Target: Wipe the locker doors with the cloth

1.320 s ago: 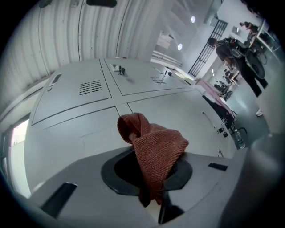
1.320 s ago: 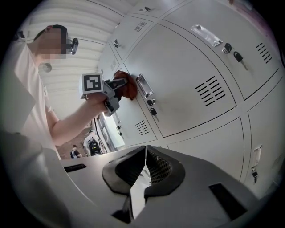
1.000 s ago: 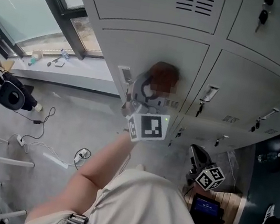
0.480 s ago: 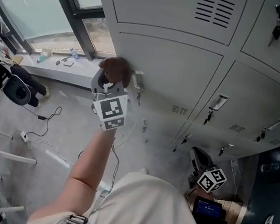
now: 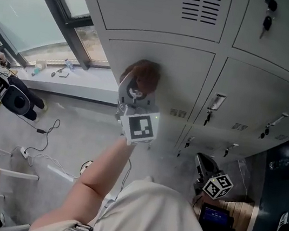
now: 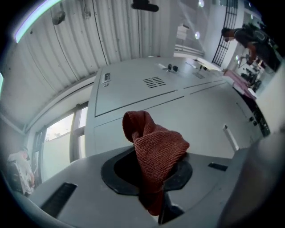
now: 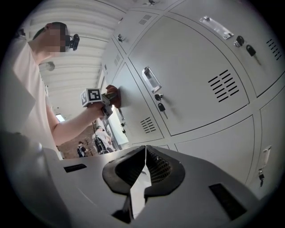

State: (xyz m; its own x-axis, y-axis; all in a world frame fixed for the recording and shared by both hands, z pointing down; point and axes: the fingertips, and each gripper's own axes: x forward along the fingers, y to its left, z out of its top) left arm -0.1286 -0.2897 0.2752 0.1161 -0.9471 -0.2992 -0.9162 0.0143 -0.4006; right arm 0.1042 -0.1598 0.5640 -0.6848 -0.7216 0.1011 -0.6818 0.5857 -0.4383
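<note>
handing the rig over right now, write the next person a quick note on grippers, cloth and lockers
Left gripper: shut on the red-brown cloth, which is held against a locker door.
Right gripper: shut, empty, held low, facing the lockers.
Done: cannot tell from the doors which are already wiped.
Left: finish this door, then probably the neighbouring ones.

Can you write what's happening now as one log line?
left gripper: shut on cloth | cloth: against locker door | right gripper: shut, empty, held low | step: wiping
</note>
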